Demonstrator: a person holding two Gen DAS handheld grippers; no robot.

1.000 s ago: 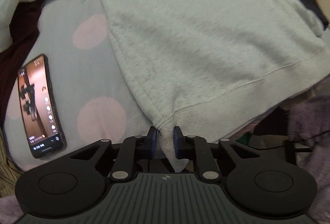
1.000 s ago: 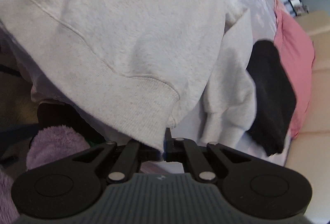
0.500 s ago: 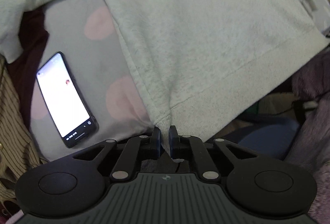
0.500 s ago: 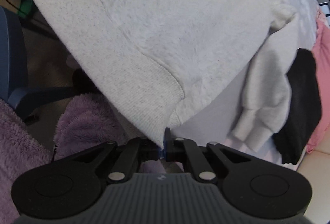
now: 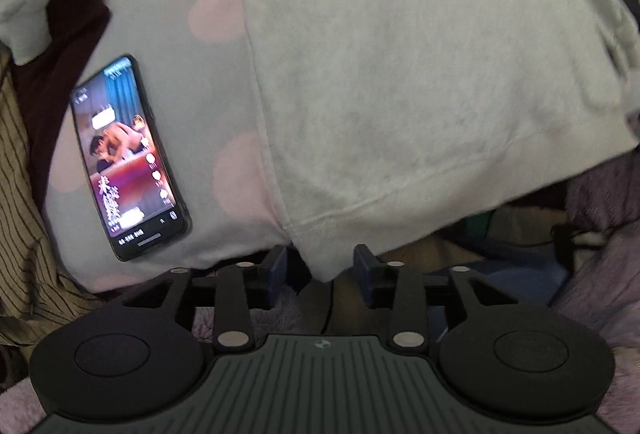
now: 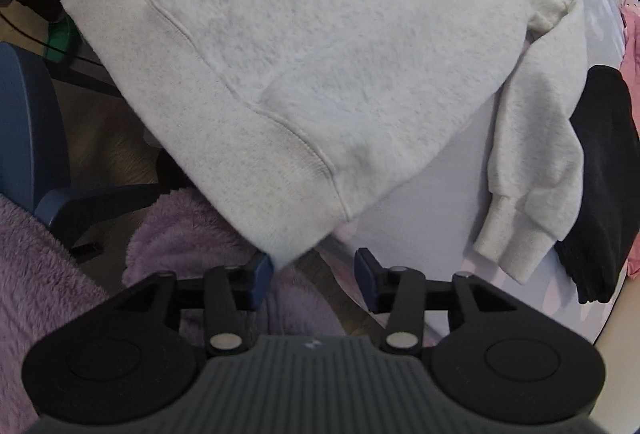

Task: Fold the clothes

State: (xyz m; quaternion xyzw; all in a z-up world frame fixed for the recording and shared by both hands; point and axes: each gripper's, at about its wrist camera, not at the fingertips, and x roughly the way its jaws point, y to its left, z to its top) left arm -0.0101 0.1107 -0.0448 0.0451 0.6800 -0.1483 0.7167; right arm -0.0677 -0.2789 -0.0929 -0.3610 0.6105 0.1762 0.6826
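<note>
Lying sweatshirt (image 5: 400, 74), hem toward claws

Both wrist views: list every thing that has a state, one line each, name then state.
Left gripper: open, hem corner between its fingers, ungripped.
Right gripper: open, other hem corner at its fingertips.
Pale grey fleece sweatshirt: spread flat, hem hanging over the bed edge, unfolded.
Black smartphone: face up, screen lit.
Sweatshirt sleeve: lying beside the body, cuff toward the gripper.
</note>
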